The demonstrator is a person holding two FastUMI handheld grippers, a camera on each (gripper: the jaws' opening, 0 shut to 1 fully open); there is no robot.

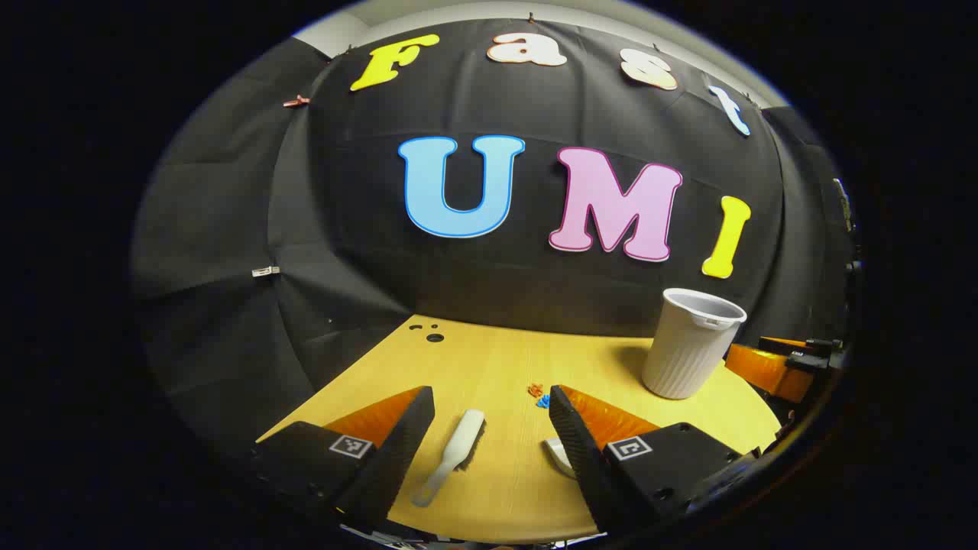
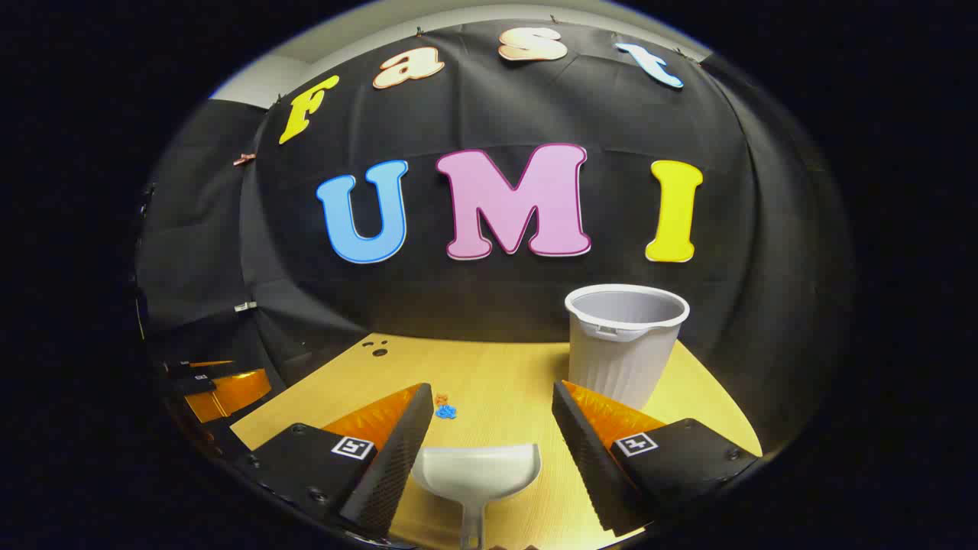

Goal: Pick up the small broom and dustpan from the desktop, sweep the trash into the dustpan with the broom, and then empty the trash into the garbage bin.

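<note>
A small white broom (image 1: 453,452) lies flat on the wooden desktop (image 1: 489,367), between the spread fingers of my left gripper (image 1: 491,435), which is open above it. The white dustpan (image 2: 475,475) lies on the desktop (image 2: 504,382) with its handle toward me, between the fingers of my open right gripper (image 2: 489,437). Small orange and blue trash bits (image 1: 539,394) sit on the wood just beyond both tools, also seen as trash (image 2: 444,407) left of centre in the right gripper view. A white ribbed garbage bin (image 2: 624,341) stands upright at the back right.
The garbage bin (image 1: 690,341) stands right of the left gripper, with the right gripper (image 1: 787,363) beyond it at the table's edge. The left gripper (image 2: 210,386) shows at far left in the right gripper view. Dark holes (image 1: 428,332) mark the table's far corner.
</note>
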